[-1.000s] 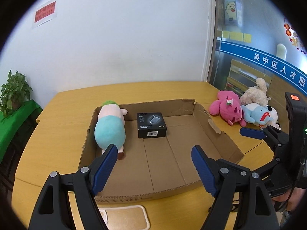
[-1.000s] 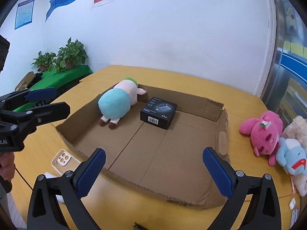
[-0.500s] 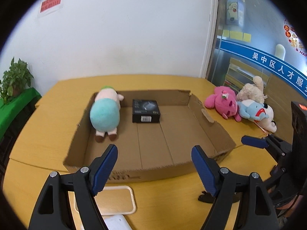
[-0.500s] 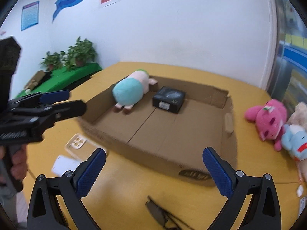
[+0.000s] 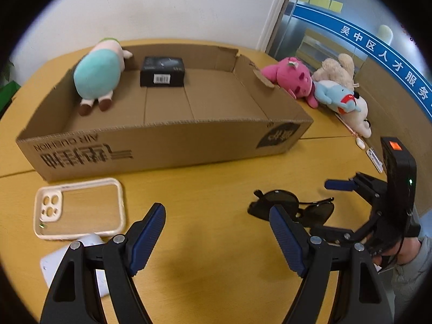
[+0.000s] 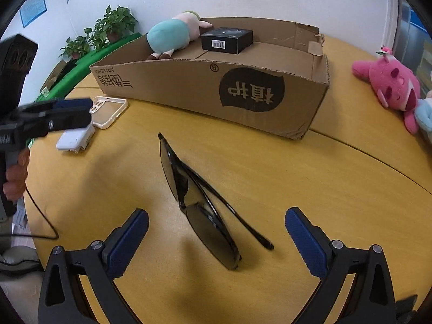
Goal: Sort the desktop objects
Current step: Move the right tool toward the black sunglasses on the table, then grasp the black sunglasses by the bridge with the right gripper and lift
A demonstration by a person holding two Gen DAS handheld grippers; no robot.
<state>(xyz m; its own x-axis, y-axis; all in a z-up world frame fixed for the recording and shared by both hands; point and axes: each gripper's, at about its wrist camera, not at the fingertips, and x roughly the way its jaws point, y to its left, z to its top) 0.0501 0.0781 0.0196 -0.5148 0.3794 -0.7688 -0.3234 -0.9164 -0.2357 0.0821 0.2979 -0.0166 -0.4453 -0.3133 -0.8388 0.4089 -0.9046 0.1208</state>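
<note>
Likely next: sunglasses [image 6: 199, 202] on table [image 6: 310, 189], light, scratch-prone, thin frame. Right hand-held gripper [image 6: 216, 240] spread, empty; left hand-held gripper [image 5: 216, 232] likewise. Pinch at bridge, not lenses.

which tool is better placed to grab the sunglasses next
Right. The right tool is open with the sunglasses lying between its fingers, while the open left tool points at bare table, sunglasses off to its side.

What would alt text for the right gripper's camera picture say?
Black sunglasses lie folded on a yellow table ahead of the open right gripper, nothing between its blue pads. Behind stands a cardboard box holding a teal plush toy and a small black box.
</note>
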